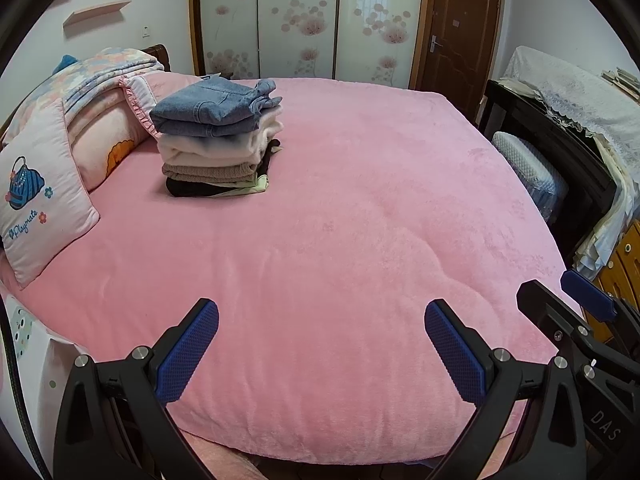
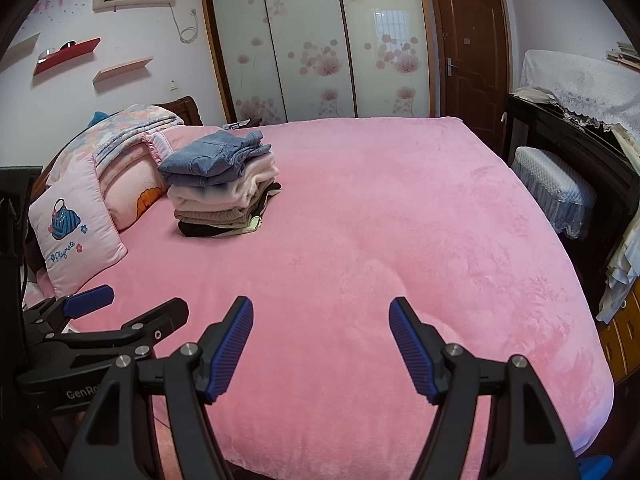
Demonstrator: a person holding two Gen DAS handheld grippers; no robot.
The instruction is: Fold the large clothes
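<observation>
- Left wrist view: pink bedspread (image 1: 360, 220); folded clothes stack (image 1: 218, 140) far left beside pillows (image 1: 44, 200); left gripper (image 1: 320, 344) angled down, jaws spread, empty.
- Right wrist view: right gripper (image 2: 320, 344) angled down over bedspread, jaws spread, empty; stack well apart.

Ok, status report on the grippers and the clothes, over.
Left gripper and right gripper open, empty. Folded clothes stack on pink bedspread. Nothing in the way.

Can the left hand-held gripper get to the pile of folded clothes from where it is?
Probably yes: the left hand-held gripper is open, and only bare pink blanket lies before the pile of folded clothes, though it looks far.
</observation>
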